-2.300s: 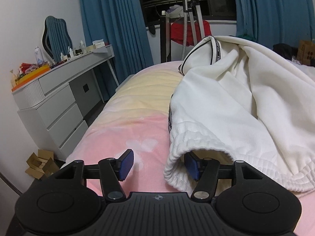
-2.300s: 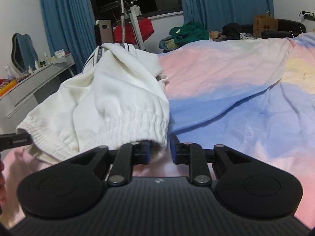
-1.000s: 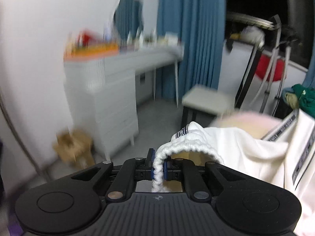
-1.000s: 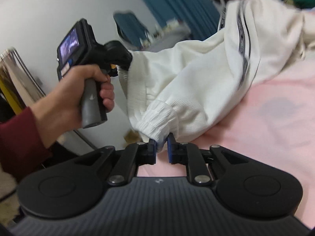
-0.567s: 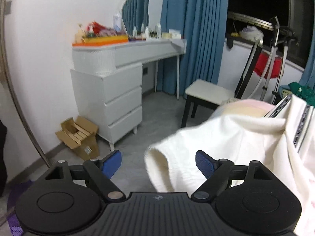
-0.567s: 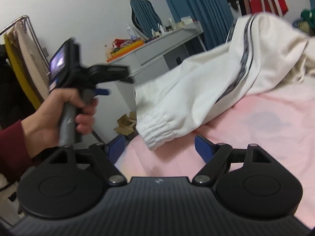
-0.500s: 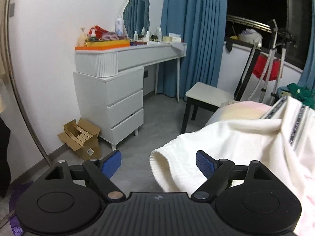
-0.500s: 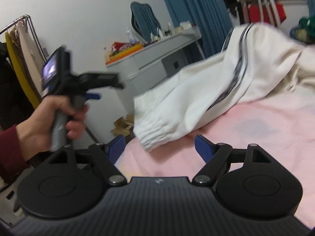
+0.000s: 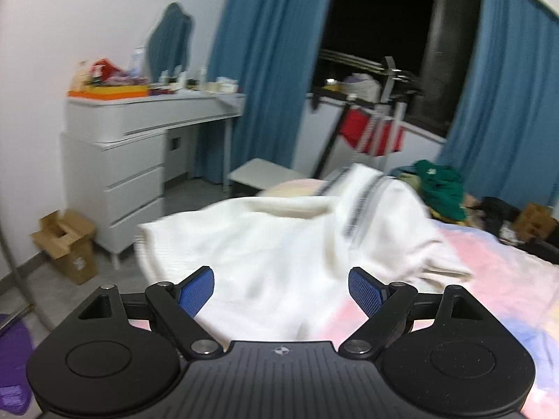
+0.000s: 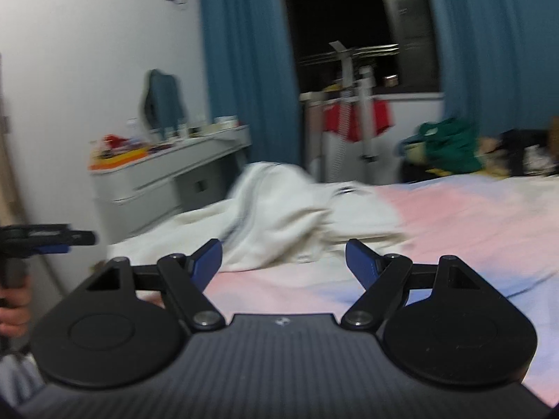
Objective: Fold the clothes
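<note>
Hovering with jaws spread wide and empty, the left gripper [image 9: 281,291] faces the white garment [image 9: 279,244] heaped on the pink bed [image 9: 489,279] at twelve o'clock; the right gripper [image 10: 283,260] gapes too, garment [image 10: 279,209] at eleven o'clock, dresser [image 10: 167,174] beyond.

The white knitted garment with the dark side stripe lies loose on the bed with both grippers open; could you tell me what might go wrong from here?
1. The white knitted garment with the dark side stripe lies rumpled at the edge of the pink and blue bedsheet; its overhanging part might slide toward the floor.
2. The left gripper and right gripper are open and empty, so a regrasp on the bunched cloth might pinch several layers.
3. Both views are blurred, so aim may suffer.
</note>
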The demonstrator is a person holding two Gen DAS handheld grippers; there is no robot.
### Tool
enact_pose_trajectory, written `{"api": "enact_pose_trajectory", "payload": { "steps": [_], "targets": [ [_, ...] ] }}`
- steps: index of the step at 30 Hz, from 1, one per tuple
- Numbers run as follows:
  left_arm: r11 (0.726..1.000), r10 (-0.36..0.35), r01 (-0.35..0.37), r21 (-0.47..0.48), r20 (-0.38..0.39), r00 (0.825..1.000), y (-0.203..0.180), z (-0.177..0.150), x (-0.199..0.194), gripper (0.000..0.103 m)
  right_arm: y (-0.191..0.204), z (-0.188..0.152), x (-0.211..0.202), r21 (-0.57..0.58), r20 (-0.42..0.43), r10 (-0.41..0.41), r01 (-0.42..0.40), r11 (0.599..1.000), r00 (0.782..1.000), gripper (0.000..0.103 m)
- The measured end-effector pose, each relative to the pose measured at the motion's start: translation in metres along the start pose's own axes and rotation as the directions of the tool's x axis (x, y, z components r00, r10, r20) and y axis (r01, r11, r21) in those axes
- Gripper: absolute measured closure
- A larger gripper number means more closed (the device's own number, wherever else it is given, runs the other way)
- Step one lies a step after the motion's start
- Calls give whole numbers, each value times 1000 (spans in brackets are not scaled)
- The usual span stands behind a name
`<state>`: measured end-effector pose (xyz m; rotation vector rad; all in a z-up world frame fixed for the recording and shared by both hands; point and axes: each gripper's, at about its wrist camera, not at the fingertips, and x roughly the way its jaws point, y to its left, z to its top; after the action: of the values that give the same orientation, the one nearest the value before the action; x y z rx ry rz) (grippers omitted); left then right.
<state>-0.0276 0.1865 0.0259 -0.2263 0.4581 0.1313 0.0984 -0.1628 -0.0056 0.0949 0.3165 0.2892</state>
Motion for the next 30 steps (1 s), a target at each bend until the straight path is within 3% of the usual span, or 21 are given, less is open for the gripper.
{"api": "enact_pose_trajectory", "payload": {
  "steps": [5,12,22,30],
  "targets": [
    [996,-78,78,53,3,997,-60,-27,12,17,-43,-19,0,60,26,-87,85,995,996,23],
    [987,-69,78,144,-63,996,-91,-34,52,17,-60,-34,7,135,1,-122,121,983,992,23],
    [985,-23,38,167,-90,996,-109,32,183,17,-66,-39,15,180,-32,-109,113,977,993,23],
    [990,-56,62,129,-52,997,-124,87,283,17,-90,-44,51,282,-90,-115,136,950,989,23]
  ]
}}
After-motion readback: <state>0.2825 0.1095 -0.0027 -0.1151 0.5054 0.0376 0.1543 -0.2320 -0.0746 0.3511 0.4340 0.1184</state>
